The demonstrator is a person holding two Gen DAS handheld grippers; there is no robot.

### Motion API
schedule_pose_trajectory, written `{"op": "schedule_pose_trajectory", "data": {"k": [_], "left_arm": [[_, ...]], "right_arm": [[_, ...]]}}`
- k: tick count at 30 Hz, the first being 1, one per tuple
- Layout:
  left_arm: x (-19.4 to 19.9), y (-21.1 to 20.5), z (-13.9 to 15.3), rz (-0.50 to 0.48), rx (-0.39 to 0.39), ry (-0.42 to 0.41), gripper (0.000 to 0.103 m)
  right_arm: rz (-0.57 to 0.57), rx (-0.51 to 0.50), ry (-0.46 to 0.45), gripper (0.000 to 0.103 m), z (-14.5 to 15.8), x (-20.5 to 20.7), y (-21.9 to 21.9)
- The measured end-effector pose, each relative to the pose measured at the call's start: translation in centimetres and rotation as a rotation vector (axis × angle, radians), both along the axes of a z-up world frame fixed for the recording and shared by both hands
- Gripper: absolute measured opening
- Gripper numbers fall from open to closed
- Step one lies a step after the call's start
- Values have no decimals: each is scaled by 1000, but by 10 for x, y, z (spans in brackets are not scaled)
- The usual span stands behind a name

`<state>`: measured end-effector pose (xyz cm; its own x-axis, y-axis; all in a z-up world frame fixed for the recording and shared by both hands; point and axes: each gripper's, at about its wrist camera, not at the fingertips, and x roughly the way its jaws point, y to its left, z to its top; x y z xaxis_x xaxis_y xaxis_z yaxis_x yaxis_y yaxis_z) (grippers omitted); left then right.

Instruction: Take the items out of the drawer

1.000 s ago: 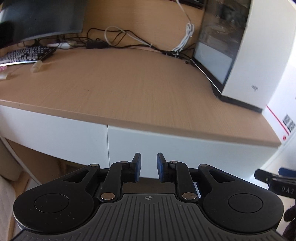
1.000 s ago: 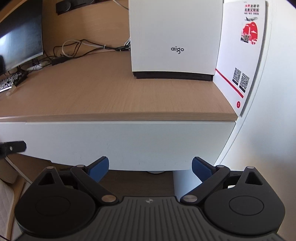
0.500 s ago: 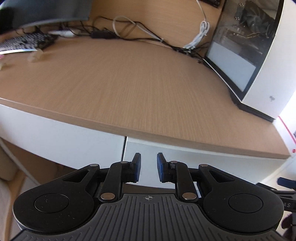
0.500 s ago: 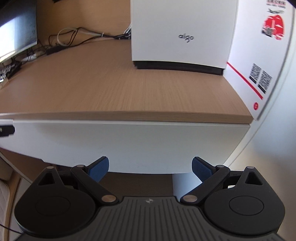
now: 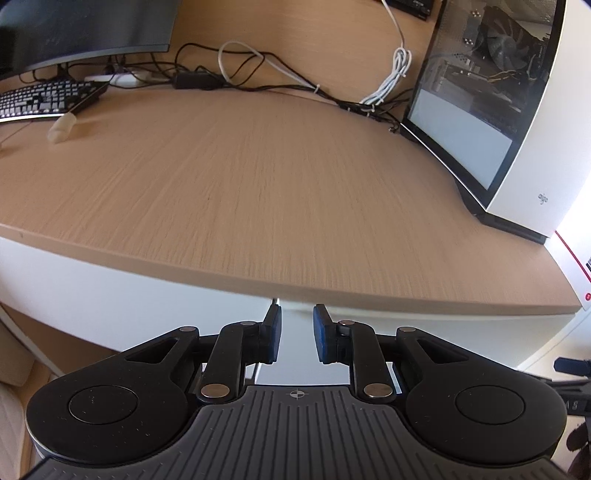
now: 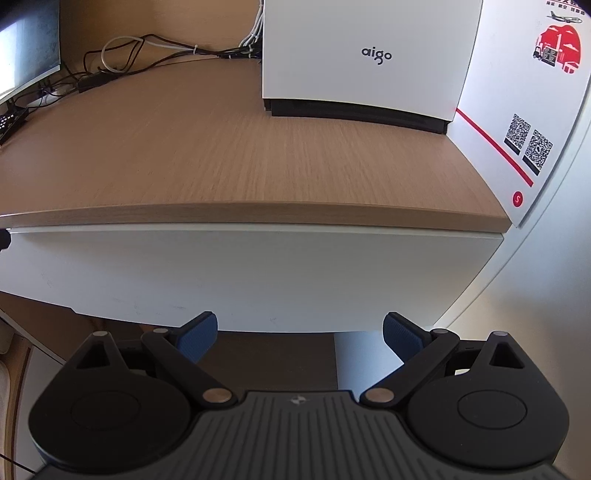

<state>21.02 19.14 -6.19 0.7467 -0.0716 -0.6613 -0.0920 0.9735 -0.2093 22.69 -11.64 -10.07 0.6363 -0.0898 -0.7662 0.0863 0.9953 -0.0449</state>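
Note:
A white drawer front (image 6: 258, 273) runs shut under the wooden desktop (image 6: 221, 166); nothing inside it shows. My right gripper (image 6: 300, 334) is open wide, empty, just below and in front of the drawer's lower edge. In the left wrist view a seam (image 5: 275, 301) parts two white fronts, the right drawer (image 5: 443, 326) and a left one (image 5: 129, 295). My left gripper (image 5: 297, 338) points at that seam, its blue pads a narrow gap apart with nothing between them. The right gripper's black body (image 5: 569, 365) peeks in at the right edge.
A white computer case (image 6: 362, 55) stands at the desk's back right, beside a white box with red print (image 6: 524, 110). Cables (image 5: 258, 70), a keyboard (image 5: 40, 98) and a monitor (image 5: 74, 33) sit at the back left. A small pale object (image 5: 61, 129) lies near the keyboard.
Both grippers have come closer to the desk's front edge and look down more on the desktop. The jaws of both stand as before.

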Motion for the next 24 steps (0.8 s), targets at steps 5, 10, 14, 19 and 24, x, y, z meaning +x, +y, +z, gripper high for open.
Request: {"op": "schedule_pose_trajectory", "data": {"k": [5,10,14,19,24], "left_arm": [[6,6,-1,11,-9,-4,20],[11,18,-9,-28,-82,12,25],[11,23,-14,-57,-105,7,31],[14,24,-19,-102,-126,19,41],[15,19,-19,-146,-132,8,63]], "right_arm": [[11,-6,8,97,-1,1,2],[7,-22,6,97,0,1,1],[4,-37,16,97,0,-2,0],[6,-51,28,97,-2,-7,2],[20,-54,35,97,-3,-9,8]]}}
